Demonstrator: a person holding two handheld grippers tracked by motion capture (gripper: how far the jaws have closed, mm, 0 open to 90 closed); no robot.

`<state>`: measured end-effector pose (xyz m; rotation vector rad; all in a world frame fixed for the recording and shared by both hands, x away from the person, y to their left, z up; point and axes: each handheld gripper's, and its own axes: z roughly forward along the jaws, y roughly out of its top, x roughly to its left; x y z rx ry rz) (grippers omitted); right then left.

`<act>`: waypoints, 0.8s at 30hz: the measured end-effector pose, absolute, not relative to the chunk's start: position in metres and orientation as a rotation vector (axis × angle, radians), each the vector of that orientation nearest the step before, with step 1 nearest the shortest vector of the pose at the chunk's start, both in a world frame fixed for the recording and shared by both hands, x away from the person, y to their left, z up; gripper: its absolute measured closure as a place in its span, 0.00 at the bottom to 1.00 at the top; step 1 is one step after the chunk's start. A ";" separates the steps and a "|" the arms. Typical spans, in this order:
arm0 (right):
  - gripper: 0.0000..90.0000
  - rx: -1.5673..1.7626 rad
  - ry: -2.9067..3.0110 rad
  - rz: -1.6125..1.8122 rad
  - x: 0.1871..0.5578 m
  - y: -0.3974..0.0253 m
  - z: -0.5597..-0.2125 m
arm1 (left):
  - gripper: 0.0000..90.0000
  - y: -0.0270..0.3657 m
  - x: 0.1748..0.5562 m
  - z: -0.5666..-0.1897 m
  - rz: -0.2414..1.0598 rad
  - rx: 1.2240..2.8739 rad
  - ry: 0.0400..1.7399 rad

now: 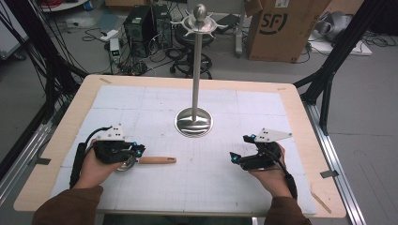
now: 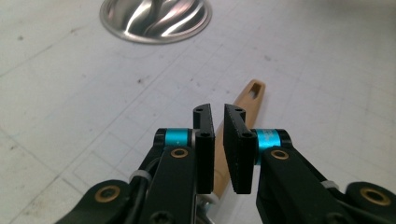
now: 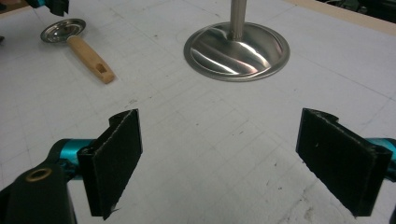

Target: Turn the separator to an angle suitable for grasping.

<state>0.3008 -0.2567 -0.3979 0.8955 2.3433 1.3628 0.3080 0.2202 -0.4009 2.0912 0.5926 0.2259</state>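
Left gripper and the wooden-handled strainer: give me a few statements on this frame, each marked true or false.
1. The left gripper hangs over the strainer's wooden handle, jaws nearly closed. True.
2. The right gripper is shut. False: its jaws stand wide apart with nothing between them.
3. The strainer hangs on the metal stand. False: it lies on the white mat.
4. The stand's round base rests on the mat. True.

A steel stand (image 1: 194,121) with a round base and tall pole is set upright at the middle of the table (image 1: 300,108). Behind the table, a cardboard box (image 1: 281,28), two computer towers (image 1: 145,28) and cables (image 1: 28,56) are seen on the floor.
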 end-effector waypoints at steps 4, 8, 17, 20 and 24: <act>0.15 0.894 2.341 1.365 0.302 -0.257 -0.398 | 0.86 0.222 0.304 -0.393 0.224 2.050 0.559; 0.15 0.901 2.337 1.370 0.302 -0.258 -0.398 | 0.80 0.223 0.302 -0.387 0.215 2.000 0.529; 0.15 0.910 2.342 1.364 0.306 -0.257 -0.401 | 0.63 0.225 0.296 -0.379 0.222 1.958 0.490; 0.15 0.903 2.345 1.361 0.306 -0.255 -0.401 | 0.57 0.226 0.296 -0.376 0.239 1.942 0.494; 0.15 0.902 2.339 1.371 0.306 -0.257 -0.400 | 0.49 0.228 0.296 -0.374 0.255 1.929 0.489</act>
